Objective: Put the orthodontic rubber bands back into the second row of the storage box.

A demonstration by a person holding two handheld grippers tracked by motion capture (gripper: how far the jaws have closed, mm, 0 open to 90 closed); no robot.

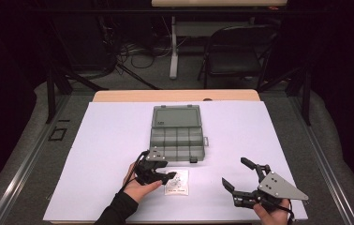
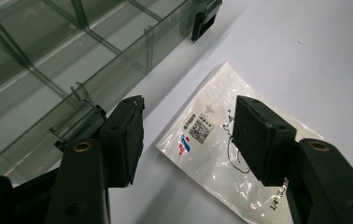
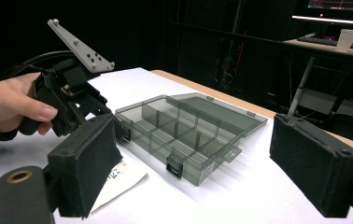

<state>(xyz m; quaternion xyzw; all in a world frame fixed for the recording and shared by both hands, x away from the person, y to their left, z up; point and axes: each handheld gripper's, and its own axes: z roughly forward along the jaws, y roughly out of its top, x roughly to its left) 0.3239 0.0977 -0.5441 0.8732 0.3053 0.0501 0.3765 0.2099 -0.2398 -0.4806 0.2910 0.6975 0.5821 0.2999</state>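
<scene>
A small clear plastic bag point(image 1: 179, 183) with a printed label and small parts inside lies flat on the white table, just in front of the organizer box point(image 1: 177, 140). My left gripper point(image 1: 168, 172) hangs low over the bag's left end. In the left gripper view the jaws point(image 2: 191, 135) stand about half apart, open, with the bag point(image 2: 212, 116) on the table below and between them, and neither pad presses on it. My right gripper point(image 1: 235, 172) stays near the table's front right, jaws wide open and empty point(image 3: 202, 163).
The smoky grey box point(image 3: 188, 135) is open, its lid point(image 1: 176, 117) laid back, and its several compartments look empty. Its front latch point(image 2: 205, 18) is close to the bag. A folding chair point(image 1: 233, 51) and cables sit beyond the table.
</scene>
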